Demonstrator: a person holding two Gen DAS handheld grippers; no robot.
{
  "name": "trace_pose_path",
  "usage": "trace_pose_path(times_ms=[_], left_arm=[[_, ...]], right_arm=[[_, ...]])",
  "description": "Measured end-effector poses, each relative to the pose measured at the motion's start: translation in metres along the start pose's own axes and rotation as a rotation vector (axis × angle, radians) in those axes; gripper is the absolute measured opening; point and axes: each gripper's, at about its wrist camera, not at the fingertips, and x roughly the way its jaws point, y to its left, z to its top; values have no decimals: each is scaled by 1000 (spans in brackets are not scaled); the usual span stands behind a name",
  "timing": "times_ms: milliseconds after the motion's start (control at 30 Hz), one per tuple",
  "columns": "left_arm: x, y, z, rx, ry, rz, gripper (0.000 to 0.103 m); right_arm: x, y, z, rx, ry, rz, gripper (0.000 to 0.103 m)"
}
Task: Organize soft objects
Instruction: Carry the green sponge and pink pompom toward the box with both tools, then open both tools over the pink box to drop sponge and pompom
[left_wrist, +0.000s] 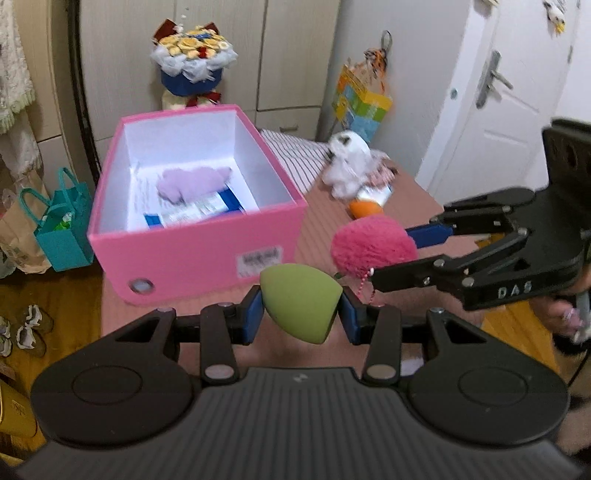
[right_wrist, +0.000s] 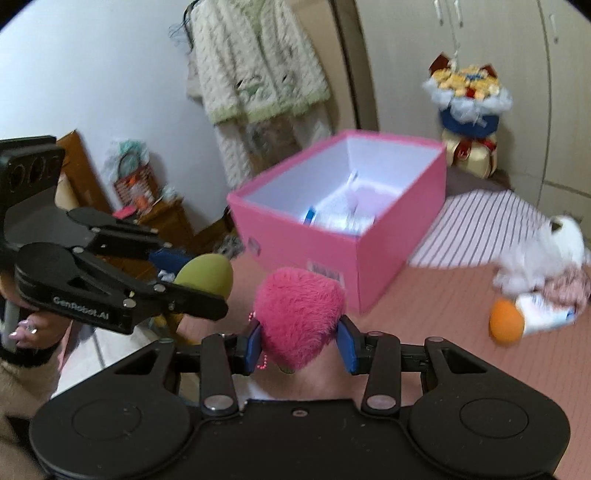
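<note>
My left gripper is shut on a green egg-shaped sponge, held above the table just in front of the open pink box. My right gripper is shut on a fluffy pink heart plush with a bead chain, also near the box's front corner. The heart and right gripper show in the left wrist view; the sponge and left gripper show in the right wrist view. A lilac plush lies in the box over papers.
A white plush toy and an orange sponge lie on the table to the right of the box, by a striped cloth. A flower bouquet stands behind the box. A teal bag sits on the floor at the left.
</note>
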Motion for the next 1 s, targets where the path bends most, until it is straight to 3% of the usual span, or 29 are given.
trace_pose_path(times_ms=[200,400,567,733,1000], left_arm=[[-4,28,38,-1,-89,75,43],[25,58,72,-45,-103,125,43],[67,78,96,-22,-21,167,43],[117,107,113,-92,72,120,43],[164,129,125,-89,111,239,43]], right_arm=[[12,2,37,-2,-70,-9,47],[35,-1,78,-23,-114,-47,47],[62,-17,101,-57,-96,-122,47],[95,-44,115,-38,-52,-145,47],[141,-79,135,-31,-15,-222,47]])
